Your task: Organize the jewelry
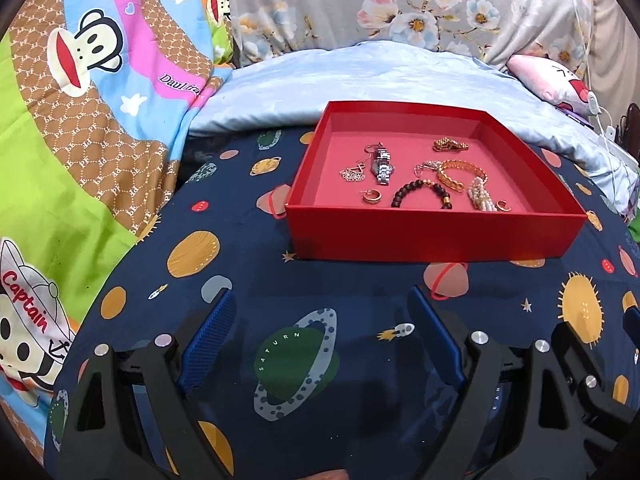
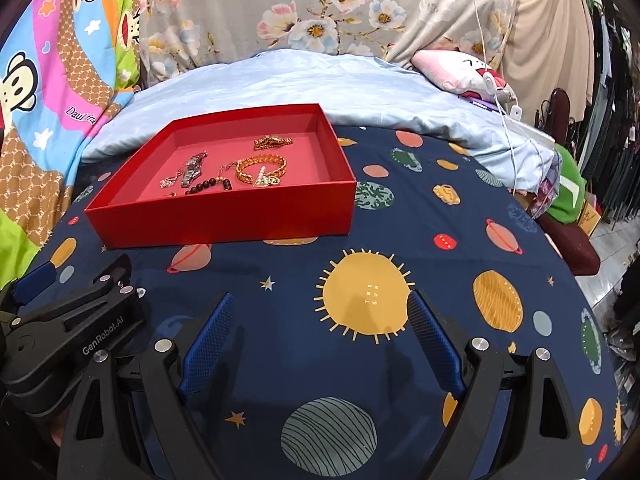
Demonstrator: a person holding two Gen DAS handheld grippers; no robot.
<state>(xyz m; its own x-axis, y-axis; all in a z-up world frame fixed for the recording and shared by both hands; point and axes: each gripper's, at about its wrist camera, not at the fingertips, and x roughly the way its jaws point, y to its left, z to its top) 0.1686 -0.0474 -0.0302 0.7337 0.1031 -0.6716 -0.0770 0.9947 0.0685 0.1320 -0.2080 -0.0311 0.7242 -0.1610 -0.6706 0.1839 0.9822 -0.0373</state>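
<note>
While both grippers are hovering low over the bed, a shallow red box with a pink floor is sitting on the navy planet-print sheet, just beyond them. It is lying far and slightly right of the left gripper, far and left of the right gripper.

Contents, all lying loose on the box floor:
- silver link watch, toward the left;
- fine silver-and-gold chain, touching the watch's left side;
- small gold hoop, near the front wall;
- dark beaded bracelet, centre front;
- broad gold chain bracelet, right of centre;
- pearl strand cluster, overlapping the gold chain bracelet's right end;
- bunched gold chain, by the far wall.

Fingers: both pairs are standing wide apart, blue ribbed pads facing inward, gripping nothing.

Legible writing: "SATURN" on a ringed planet between the left fingers; "THE SUN" on the yellow sun between the right fingers; "GenRobot.AI" on the left gripper's black body; "Captain" on the cartoon-monkey quilt to the left.
</note>
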